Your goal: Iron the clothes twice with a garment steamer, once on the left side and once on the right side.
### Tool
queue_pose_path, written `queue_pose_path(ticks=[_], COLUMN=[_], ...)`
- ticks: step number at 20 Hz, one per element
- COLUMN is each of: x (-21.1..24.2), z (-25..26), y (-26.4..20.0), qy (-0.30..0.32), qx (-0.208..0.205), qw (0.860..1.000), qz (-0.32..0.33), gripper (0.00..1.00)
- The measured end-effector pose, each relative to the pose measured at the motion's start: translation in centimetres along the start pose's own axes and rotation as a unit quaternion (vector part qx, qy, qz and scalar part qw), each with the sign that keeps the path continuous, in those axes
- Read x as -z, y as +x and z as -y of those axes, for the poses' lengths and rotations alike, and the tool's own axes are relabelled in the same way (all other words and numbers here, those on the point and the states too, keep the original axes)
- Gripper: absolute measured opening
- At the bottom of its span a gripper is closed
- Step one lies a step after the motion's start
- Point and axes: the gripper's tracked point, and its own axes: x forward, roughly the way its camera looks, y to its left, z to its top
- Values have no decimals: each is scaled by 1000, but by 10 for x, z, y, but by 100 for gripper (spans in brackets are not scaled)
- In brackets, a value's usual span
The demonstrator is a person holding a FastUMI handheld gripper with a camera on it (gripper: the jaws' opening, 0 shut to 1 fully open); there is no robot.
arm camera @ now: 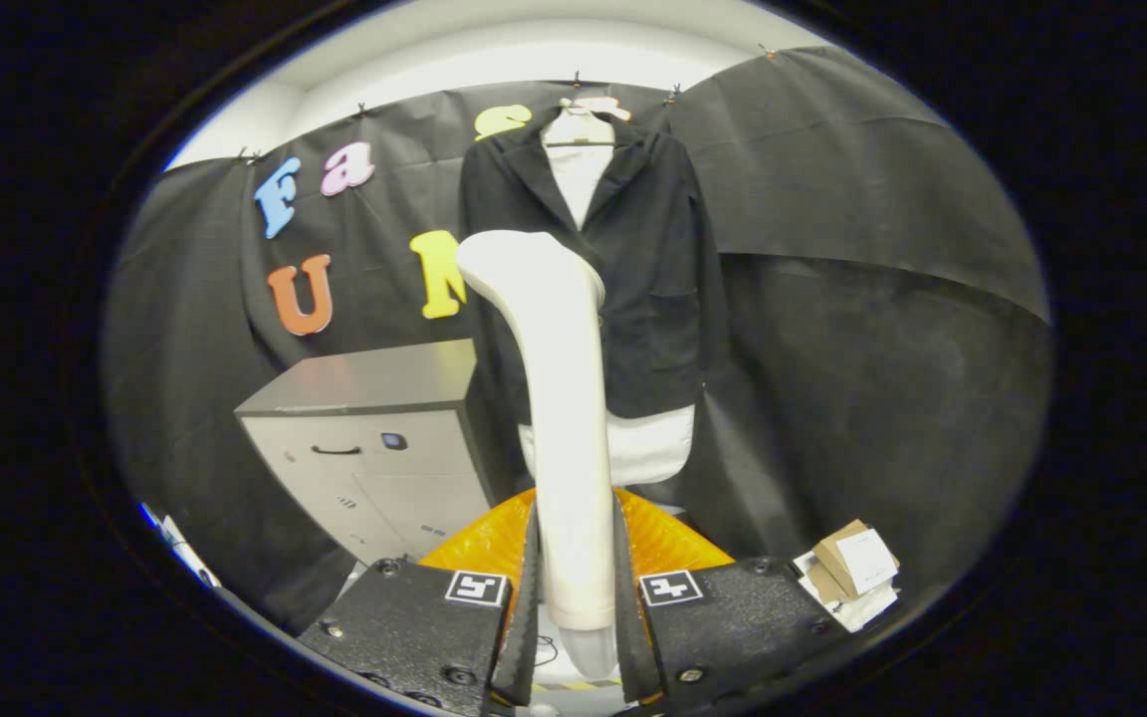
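Note:
A white garment steamer (pixel 559 398) stands upright between my fingers, its handle pressed on both sides, its head reaching up in front of the clothes. My gripper (pixel 573 588) is shut on that handle. Beyond it a black jacket (pixel 633 259) hangs on a hanger (pixel 581 124) over a white form, against the booth wall. The steamer head sits in front of the jacket's left half and hides part of it; whether it touches the cloth I cannot tell.
A grey cabinet (pixel 374 438) stands left of the jacket. An orange thing (pixel 668 538) lies just behind my fingers. Some cardboard boxes and papers (pixel 852 573) lie on the floor to the right.

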Motion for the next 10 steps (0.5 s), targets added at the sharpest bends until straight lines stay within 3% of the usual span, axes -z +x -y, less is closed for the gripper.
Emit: queue_pose_path(ticks=[6,10], x=[58,78], z=[-53,-62], y=[-37,-48], qy=[-17,-15], qx=[-51,-57], qw=[998,997], qz=[-30,-45], gripper=[35,36])
